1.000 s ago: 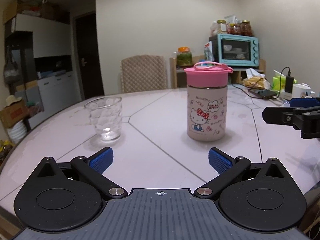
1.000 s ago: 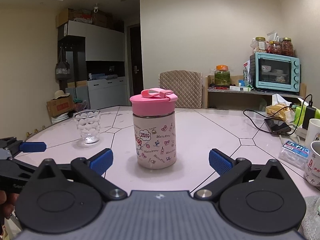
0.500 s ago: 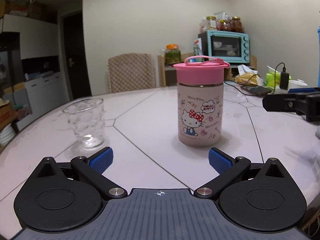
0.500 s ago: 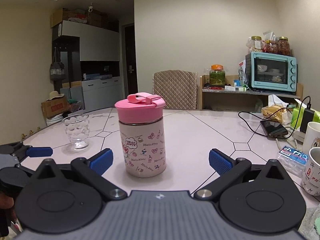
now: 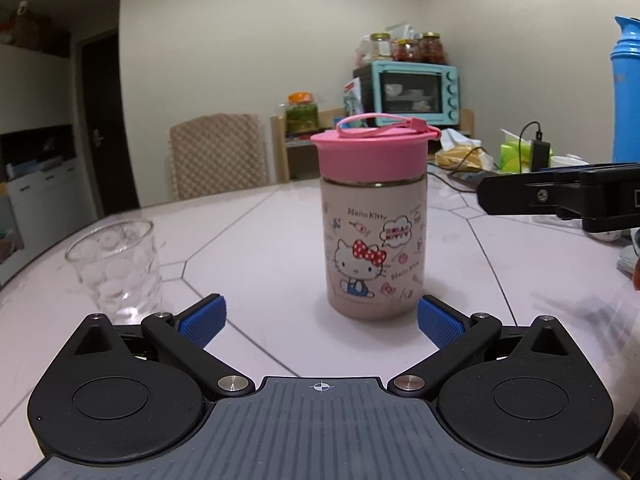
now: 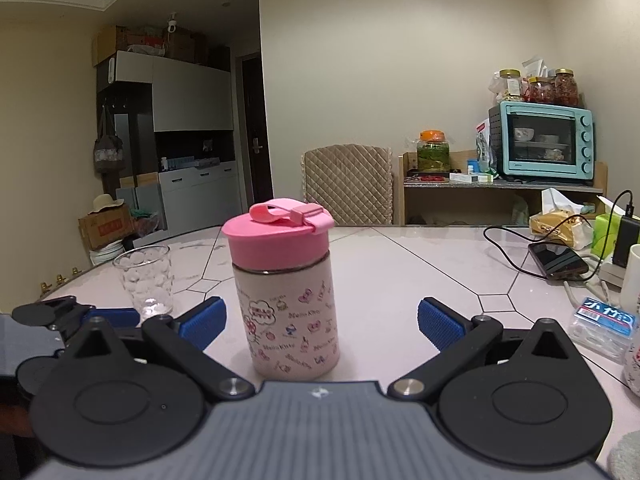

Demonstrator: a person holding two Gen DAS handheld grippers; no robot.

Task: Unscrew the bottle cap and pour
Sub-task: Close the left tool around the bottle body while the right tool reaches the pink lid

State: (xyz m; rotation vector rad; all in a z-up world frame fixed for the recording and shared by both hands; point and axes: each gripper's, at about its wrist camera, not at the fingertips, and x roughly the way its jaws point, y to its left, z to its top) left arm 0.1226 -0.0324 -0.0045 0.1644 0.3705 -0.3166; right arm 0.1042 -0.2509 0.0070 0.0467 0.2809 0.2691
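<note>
Both claws, left claw and right claw, are sitting released, framing the bottle; pink cap not unscrewed, glass at frame left awaiting the pour.

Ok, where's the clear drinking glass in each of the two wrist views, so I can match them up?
Left wrist view: the glass stands at lower left on the table, just beyond the left tool's left finger.
Right wrist view: the glass is left of centre, behind the right tool's left finger.
Shared landmark: the pink-capped Hello Kitty bottle, right of the glass in both views.
</note>
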